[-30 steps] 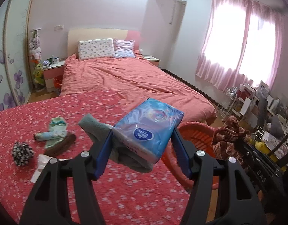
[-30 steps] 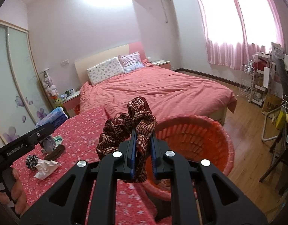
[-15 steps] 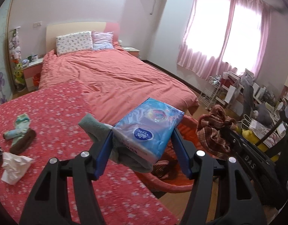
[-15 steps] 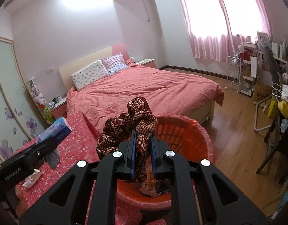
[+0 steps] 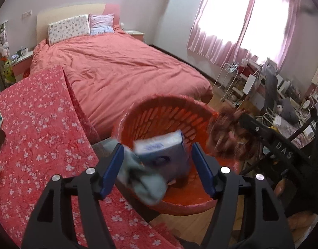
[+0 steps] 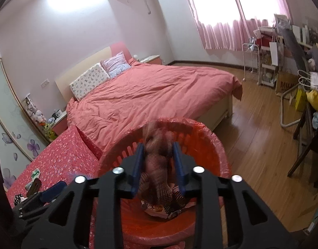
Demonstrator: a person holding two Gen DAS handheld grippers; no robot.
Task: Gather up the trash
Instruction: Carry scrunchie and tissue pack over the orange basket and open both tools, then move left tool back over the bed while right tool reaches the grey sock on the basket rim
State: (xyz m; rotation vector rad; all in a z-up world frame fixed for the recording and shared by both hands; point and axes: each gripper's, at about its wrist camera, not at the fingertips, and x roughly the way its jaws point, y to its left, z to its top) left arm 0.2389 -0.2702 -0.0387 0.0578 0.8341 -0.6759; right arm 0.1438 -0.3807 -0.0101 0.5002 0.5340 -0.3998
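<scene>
Claws have both spread since half a second ago. The left claw (image 5: 157,166), which was pinching the blue plastic tissue pack (image 5: 165,151) and the grey-green cloth (image 5: 146,184), now stands wide, and both things sit loose and blurred between its blue fingers (image 5: 112,171), over the near rim of the round orange plastic basket (image 5: 169,116). The right claw (image 6: 158,167), which was pressed on the brown woven scrunchie (image 6: 157,166), is parted too; the scrunchie is blurred between the pads, right above the basket's mouth, and I cannot tell whether it touches them. Both claws have come from beside the basket to point down into it, where some patterned scraps (image 6: 165,205) already lie on the bottom.

On the red flowered counter (image 5: 38,128) the pale green item (image 6: 34,175) and dark brown item (image 6: 33,187) remain at the far edge, well apart from the basket.

White letters "DAS" (image 5: 284,150) show on the black body of the right tool. A brown cardboard box (image 6: 287,84) by the shelves reads "MU", the rest hidden. The print on the tissue pack is too smeared to read.
</scene>
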